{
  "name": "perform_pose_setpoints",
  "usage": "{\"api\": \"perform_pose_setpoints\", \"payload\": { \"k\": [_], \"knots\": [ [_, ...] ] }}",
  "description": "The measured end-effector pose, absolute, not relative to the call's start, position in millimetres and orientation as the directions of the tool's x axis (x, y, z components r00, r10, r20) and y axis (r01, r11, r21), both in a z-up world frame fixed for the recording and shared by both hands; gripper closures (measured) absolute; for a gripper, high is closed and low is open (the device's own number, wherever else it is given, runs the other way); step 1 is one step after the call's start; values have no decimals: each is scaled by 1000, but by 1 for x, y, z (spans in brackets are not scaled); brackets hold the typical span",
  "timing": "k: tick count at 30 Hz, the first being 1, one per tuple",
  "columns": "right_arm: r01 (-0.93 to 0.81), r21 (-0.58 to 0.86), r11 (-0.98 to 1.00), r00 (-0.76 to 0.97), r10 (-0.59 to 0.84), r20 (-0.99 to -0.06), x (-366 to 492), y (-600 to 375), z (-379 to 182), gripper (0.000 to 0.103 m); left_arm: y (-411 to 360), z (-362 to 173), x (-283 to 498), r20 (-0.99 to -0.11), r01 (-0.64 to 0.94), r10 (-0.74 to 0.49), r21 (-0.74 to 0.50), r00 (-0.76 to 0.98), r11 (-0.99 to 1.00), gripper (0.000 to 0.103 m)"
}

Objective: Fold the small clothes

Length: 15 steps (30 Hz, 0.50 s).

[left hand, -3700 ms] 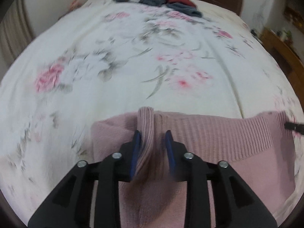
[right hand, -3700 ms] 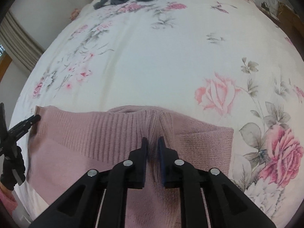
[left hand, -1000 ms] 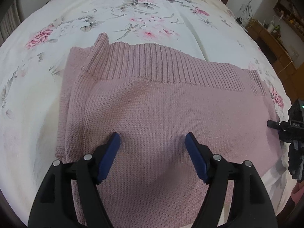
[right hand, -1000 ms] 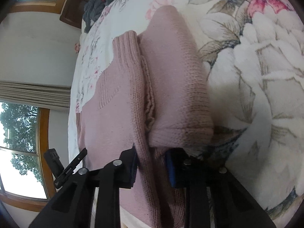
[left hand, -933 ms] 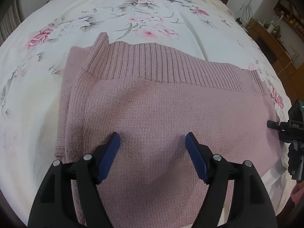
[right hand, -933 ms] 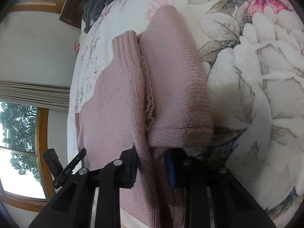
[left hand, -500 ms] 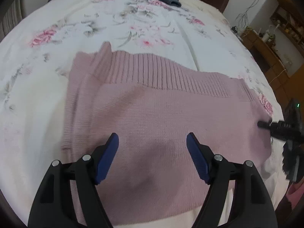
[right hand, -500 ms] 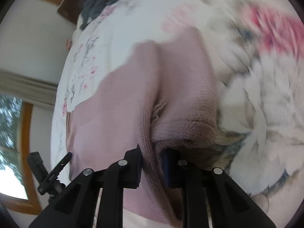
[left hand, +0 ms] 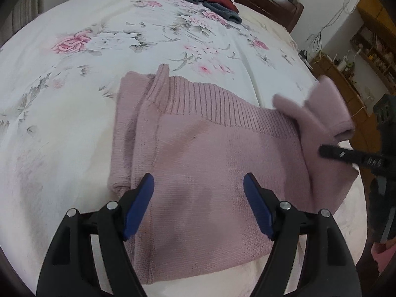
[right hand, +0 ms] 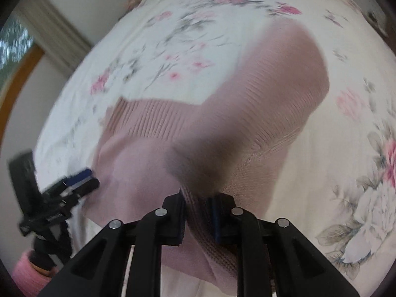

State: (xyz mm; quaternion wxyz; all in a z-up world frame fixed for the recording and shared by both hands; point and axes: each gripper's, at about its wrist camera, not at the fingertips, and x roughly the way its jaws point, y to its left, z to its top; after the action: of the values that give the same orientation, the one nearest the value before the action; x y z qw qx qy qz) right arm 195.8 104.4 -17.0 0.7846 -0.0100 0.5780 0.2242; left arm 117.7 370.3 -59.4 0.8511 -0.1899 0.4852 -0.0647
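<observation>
The left wrist view looks from above down the bed (left hand: 104,19) toward its headboard. The right wrist view sits close and low, tilted, facing the same way. Both share the sweater (left hand: 210,153) and each other's gripper.

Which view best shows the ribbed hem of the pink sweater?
The left wrist view: the ribbed hem of the pink sweater runs sharp and nearly unbroken across the bed. The right wrist view shows it blurred, partly hidden by the lifted fold.
</observation>
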Motion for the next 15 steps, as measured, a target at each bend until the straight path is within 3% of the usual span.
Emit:
{"api": "perform_pose_setpoints", "payload": {
  "k": [4,8,11,13,15],
  "knots": [
    [-450,147,881,233,275,-933,183,136,-31,84,372,-60,120,-791,-83,-313,-414,525,906,29],
    [-447,293,845,120,381,-917,182,146,-43,70,372,-61,121,-782,-89,-340,-446,522,891,29],
    [-437,323,839,129,414,-901,183,140,-35,67,369,-61,124,-772,-84,-372,-477,516,875,29],
    [-412,392,823,110,472,-875,182,128,-26,56,365,-60,125,-757,-77,-407,-511,511,856,29],
    [-360,523,772,68,581,-811,181,109,-15,56,358,-59,127,-745,-71,-437,-540,504,839,29]
  ]
}}
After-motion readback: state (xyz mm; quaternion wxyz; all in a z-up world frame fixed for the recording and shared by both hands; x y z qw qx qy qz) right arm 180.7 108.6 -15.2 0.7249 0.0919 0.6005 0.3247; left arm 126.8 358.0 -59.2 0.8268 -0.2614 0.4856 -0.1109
